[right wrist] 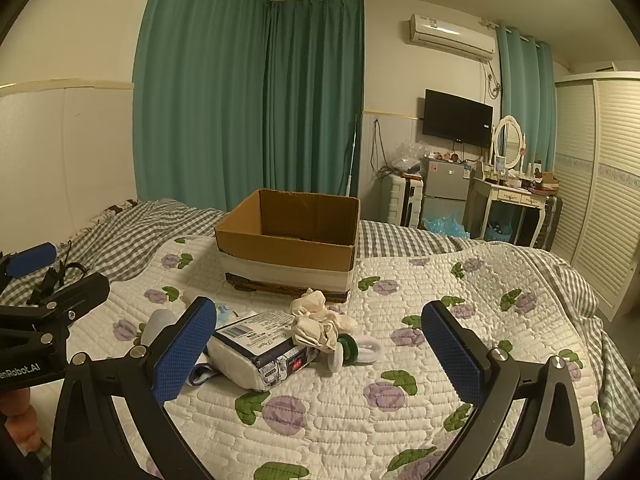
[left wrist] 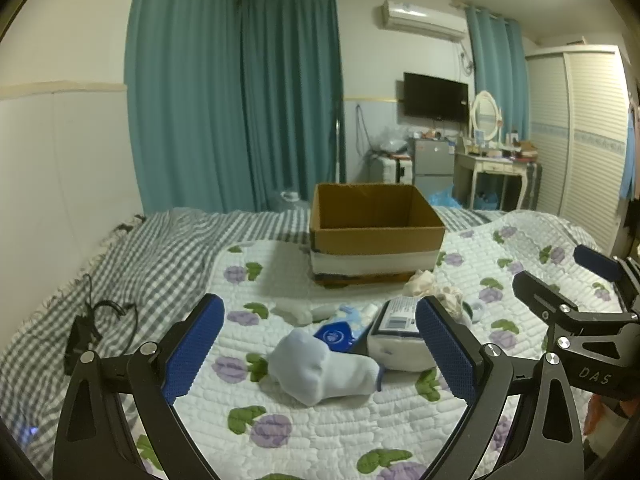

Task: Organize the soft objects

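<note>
While the white sock (left wrist: 322, 366) lay on the quilted floral bedspread (left wrist: 320, 432) with its long axis running left to right, toe toward the wrapped tissue pack (right wrist: 260, 350), the left gripper (left wrist: 320, 354) hovered level over it, blue textured pads spread wide and empty. The right gripper (right wrist: 320, 354) hung likewise apart near crumpled cream cloth (right wrist: 316, 320); beyond stood an open cardboard box (right wrist: 288, 248).
</note>
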Motion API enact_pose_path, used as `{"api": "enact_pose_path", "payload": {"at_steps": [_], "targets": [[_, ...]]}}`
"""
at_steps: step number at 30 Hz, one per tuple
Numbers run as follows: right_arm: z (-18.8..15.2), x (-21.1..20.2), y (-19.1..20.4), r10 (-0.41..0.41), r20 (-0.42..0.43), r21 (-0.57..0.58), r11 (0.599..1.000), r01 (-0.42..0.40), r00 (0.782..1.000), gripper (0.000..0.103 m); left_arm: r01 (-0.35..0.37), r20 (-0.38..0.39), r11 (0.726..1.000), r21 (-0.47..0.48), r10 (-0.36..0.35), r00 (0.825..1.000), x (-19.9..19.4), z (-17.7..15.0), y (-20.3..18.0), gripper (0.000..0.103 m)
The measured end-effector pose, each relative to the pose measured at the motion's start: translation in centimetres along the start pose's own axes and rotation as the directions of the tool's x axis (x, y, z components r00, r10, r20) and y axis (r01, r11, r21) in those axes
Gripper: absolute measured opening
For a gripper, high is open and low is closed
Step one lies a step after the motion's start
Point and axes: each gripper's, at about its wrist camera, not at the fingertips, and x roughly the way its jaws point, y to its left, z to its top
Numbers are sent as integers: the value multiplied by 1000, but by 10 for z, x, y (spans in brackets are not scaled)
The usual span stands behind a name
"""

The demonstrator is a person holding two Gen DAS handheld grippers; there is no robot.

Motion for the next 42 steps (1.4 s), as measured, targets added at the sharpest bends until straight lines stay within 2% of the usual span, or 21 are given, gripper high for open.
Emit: {"api": "enact_pose_path", "payload": {"at_steps": [9, 13, 17, 19, 23, 27, 34, 35, 37, 39, 42], "targets": [[0, 0, 1, -6, -1, -6, 1000, 6, 1000, 103, 10, 7, 1000, -3, -10, 1000, -2, 6, 4, 98], [-1, 2, 5, -17, -21, -8, 1000, 17, 1000, 103, -10, 2, 1000, 14, 10, 1000, 4, 7, 13, 98], [-11, 17, 11, 0, -91, 13, 1000, 1, 996, 103, -31, -58, 999, 14, 32, 998, 25, 2, 35, 98], [-20, 30, 17, 0, -140, 4, 1000, 1, 990, 103, -21, -107, 1000, -4, 21, 994, 40, -8, 45, 98], [-33, 54, 29, -9, -216, -32, 999, 2, 976, 103, 13, -212, 1000, 4, -12, 977, 72, -32, 46, 98], [-42, 70, 36, -15, -248, -50, 999, 2, 969, 103, 73, -302, 997, 13, -66, 951, 103, -54, 39, 98], [-48, 92, 35, -20, -291, -21, 1000, 15, 956, 103, 136, -375, 991, 8, -123, 919, 138, -67, 28, 97], [-49, 94, 36, -19, -295, -14, 1000, 16, 955, 103, 153, -378, 988, 5, -140, 915, 140, -68, 28, 95], [-50, 98, 38, -20, -301, -6, 1000, 19, 954, 103, 183, -382, 983, 0, -169, 909, 142, -69, 28, 83], [-51, 103, 42, -24, -308, -4, 1000, 24, 951, 103, 189, -371, 982, -3, -177, 912, 142, -69, 29, 67], [-52, 105, 49, -26, -307, -2, 1000, 27, 951, 103, 194, -361, 981, -29, -191, 913, 139, -67, 37, 54]]}}
